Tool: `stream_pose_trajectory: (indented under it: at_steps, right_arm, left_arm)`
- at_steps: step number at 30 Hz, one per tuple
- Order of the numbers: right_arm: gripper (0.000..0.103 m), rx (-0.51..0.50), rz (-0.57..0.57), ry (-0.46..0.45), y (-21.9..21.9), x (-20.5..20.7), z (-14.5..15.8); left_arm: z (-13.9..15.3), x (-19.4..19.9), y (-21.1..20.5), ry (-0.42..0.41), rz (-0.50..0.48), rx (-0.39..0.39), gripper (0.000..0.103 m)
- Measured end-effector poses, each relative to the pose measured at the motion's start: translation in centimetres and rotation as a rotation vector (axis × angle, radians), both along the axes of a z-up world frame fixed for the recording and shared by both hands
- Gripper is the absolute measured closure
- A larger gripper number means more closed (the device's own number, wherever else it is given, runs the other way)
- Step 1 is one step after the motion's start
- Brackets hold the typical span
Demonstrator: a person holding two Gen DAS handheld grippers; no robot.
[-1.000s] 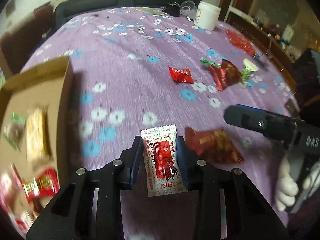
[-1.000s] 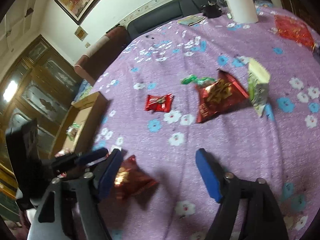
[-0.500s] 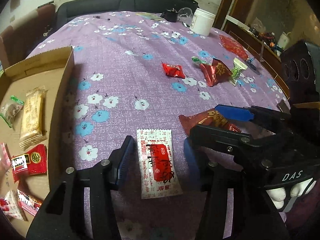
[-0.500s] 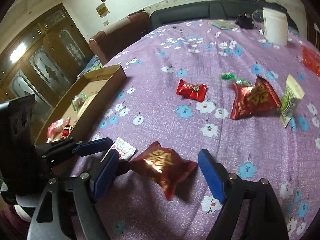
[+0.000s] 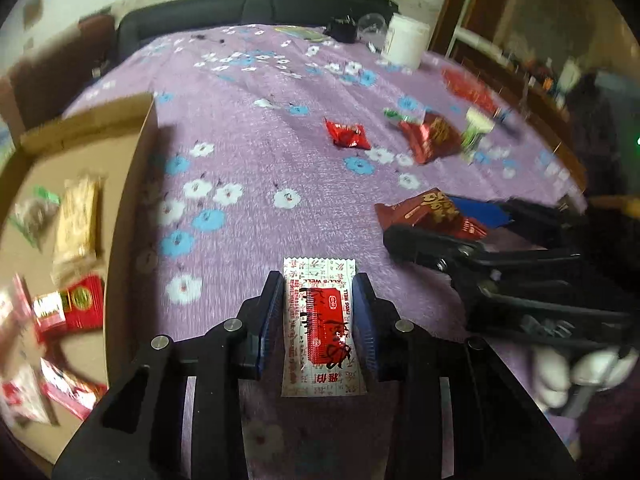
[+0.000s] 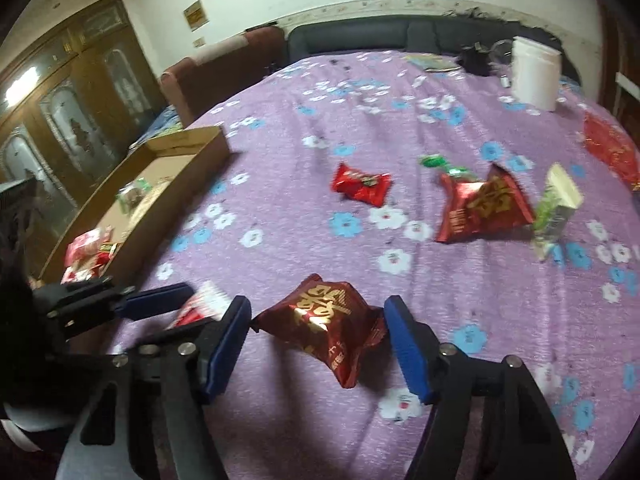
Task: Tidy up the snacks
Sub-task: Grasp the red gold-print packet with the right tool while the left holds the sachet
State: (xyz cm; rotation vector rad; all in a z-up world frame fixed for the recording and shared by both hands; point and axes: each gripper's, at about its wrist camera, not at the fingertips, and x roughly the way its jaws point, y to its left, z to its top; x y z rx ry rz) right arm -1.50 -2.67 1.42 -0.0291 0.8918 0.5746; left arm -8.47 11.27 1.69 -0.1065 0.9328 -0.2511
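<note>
Left tongs [image 5: 318, 312] had just closed onto the white-red sachet [image 5: 322, 328], long axis along the fingers. Right tongs [image 6: 316, 340] closing around the red pouch [image 6: 324, 328] on the counter [image 6: 400, 128], not visibly pinching; box [image 5: 132, 184] lay left.

Both wrist fisheyes look steeply down, close over the purple flowered tablecloth [image 5: 248, 128], side by side; both take in the shallow brown cardboard box [image 6: 188, 148] at left and the scattered snacks beyond.

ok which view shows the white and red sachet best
The left wrist view: the white and red sachet lies flat and fully visible, print readable, between the left tool's pads. In the right wrist view only a blurred corner shows, behind a blue finger of the right tool.
</note>
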Motion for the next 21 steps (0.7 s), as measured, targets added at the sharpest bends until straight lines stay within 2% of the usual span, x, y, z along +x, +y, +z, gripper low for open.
stream_pose_trajectory:
  at_steps: [1, 5, 14, 19, 21]
  right_arm:
    - [0.041, -0.006, -0.007, -0.007, 0.0, -0.1, 0.0]
    - [0.042, -0.006, -0.044, -0.030, -0.5, -0.2, 0.3]
    - [0.043, -0.003, -0.127, -0.024, -2.0, -0.9, 0.5]
    - [0.043, 0.047, -0.106, 0.009, -2.0, -2.0, 1.3]
    - [0.043, 0.059, -0.089, 0.009, -1.5, -2.3, 2.0]
  left_arm:
    - [0.2, -0.5, 0.7, -0.002, 0.011, -0.032, 0.068]
    - [1.3, -2.5, 3.2, -0.031, 0.032, -0.121, 0.068]
    - [3.1, -5.6, 6.0, -0.084, 0.020, -0.220, 0.068]
    - [5.0, -6.3, 9.0, -0.133, 0.050, -0.288, 0.068]
    - [5.6, -6.3, 10.2, -0.150, 0.071, -0.288, 0.068]
